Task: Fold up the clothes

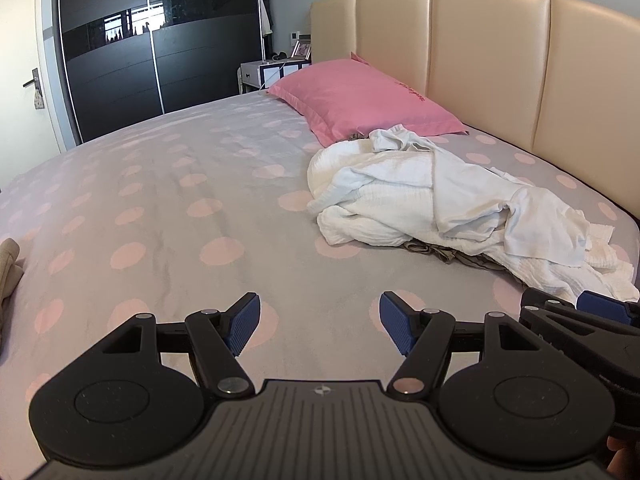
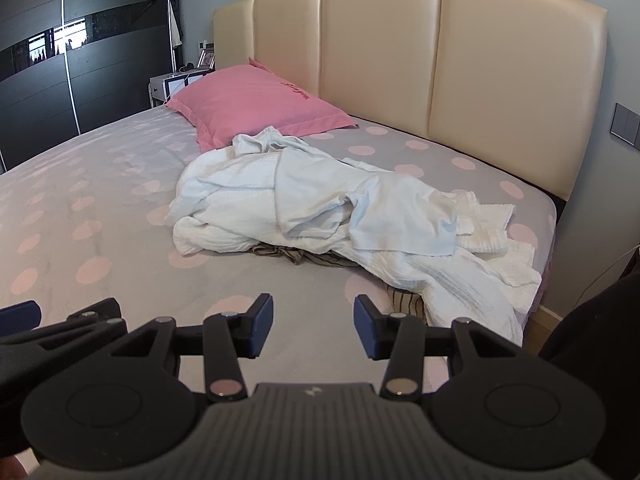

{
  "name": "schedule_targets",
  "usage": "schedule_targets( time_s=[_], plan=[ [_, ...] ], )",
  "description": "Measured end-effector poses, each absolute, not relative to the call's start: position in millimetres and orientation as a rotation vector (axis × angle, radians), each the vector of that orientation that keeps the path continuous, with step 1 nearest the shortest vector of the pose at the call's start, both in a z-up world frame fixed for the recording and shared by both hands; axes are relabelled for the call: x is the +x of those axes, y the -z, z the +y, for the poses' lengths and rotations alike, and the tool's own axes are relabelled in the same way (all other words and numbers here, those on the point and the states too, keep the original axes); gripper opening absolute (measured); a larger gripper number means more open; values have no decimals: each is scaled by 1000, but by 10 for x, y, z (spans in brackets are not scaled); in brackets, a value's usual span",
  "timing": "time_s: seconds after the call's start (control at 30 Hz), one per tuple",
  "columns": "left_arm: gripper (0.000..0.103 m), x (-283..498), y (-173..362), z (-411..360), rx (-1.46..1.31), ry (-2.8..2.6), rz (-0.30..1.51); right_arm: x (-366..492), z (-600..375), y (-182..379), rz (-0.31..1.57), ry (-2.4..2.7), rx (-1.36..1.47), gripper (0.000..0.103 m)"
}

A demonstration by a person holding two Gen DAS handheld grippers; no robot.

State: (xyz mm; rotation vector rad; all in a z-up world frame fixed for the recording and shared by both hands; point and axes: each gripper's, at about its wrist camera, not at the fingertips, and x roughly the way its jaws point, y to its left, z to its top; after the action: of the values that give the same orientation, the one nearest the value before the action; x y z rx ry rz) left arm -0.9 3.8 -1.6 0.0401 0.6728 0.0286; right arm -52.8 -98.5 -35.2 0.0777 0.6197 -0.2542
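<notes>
- Left tool (image 1: 320, 326): jaws spread wide, nothing between them. It hovers over a bare stretch of the bed sheet (image 1: 180, 208), short of the laundry.
- Right tool (image 2: 314, 326): jaws spread wide, nothing held. It hovers above the sheet just before the near edge of the laundry. In the left wrist view it shows at the right edge of the frame, beside the left tool.
- Pile of white clothes (image 2: 320, 208): lies crumpled and unfolded on the bed, on the side toward the headboard (image 2: 400, 60). Several white garments overlap; individual pieces cannot be separated with certainty.
- Brownish striped garment (image 2: 296, 254): lies beneath the white pile, with only its edges showing at the near side of the pile.
- Pink pillow (image 2: 252, 104): lies flat against the headboard; the far end of the white pile touches its near edge.
- Bed sheet: grey with pink dots, mostly smooth.
- Beige fabric item (image 1: 8, 268): partly visible at the left edge of the left wrist view, resting on the sheet, well apart from the pile.
- Dark sliding wardrobe (image 1: 152, 40): stands beyond the far side of the bed.
</notes>
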Motion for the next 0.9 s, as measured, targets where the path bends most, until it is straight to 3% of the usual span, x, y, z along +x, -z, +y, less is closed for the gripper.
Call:
schedule_targets(
  time_s=[0.9],
  plan=[
    [65, -44, 79, 5, 36, -28, 687, -511, -970, 351, 629, 233, 91, 48]
  ],
)
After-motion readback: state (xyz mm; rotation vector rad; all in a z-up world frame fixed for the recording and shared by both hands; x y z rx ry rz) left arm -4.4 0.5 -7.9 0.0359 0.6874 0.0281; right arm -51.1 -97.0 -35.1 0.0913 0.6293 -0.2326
